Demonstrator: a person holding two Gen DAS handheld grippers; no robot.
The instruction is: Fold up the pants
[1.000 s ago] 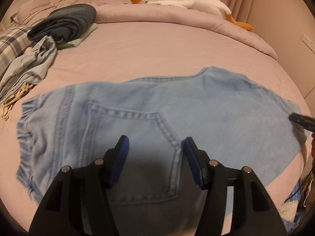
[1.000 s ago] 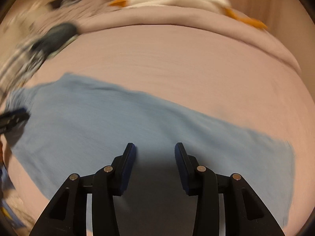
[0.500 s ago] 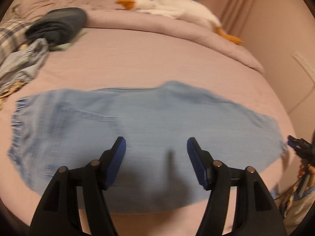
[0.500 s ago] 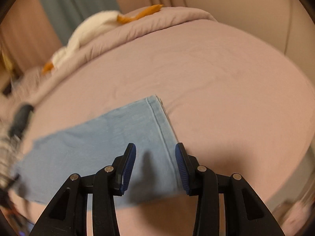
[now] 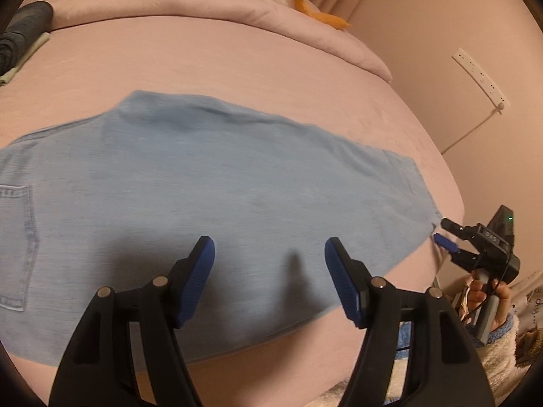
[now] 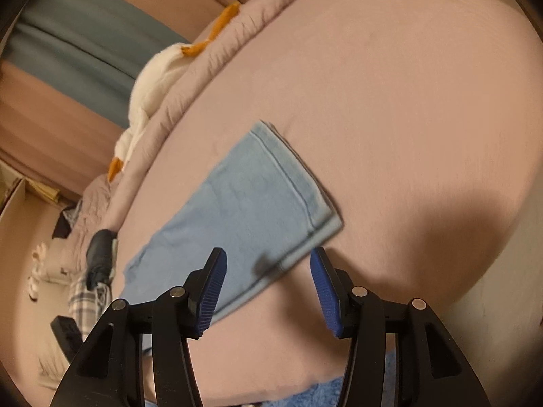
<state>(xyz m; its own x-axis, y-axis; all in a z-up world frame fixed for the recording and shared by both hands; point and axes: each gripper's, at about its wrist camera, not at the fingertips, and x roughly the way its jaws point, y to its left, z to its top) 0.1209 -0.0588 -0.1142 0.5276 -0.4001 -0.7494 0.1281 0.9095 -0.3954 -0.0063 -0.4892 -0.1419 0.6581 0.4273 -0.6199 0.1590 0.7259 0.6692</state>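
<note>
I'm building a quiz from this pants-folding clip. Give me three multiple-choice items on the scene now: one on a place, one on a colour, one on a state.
1. Where do the pants lie?
A. on the floor
B. on the bed
C. on a chair
2. What colour are the pants?
A. black
B. red
C. light blue
3. How is the left gripper?
A. open and holding nothing
B. clamped on a sock
C. clamped on a pillow

1 B: they lie spread flat on the pink sheet.
2 C: the denim is pale blue.
3 A: its blue pads stand apart over the cloth, gripping nothing.
</note>
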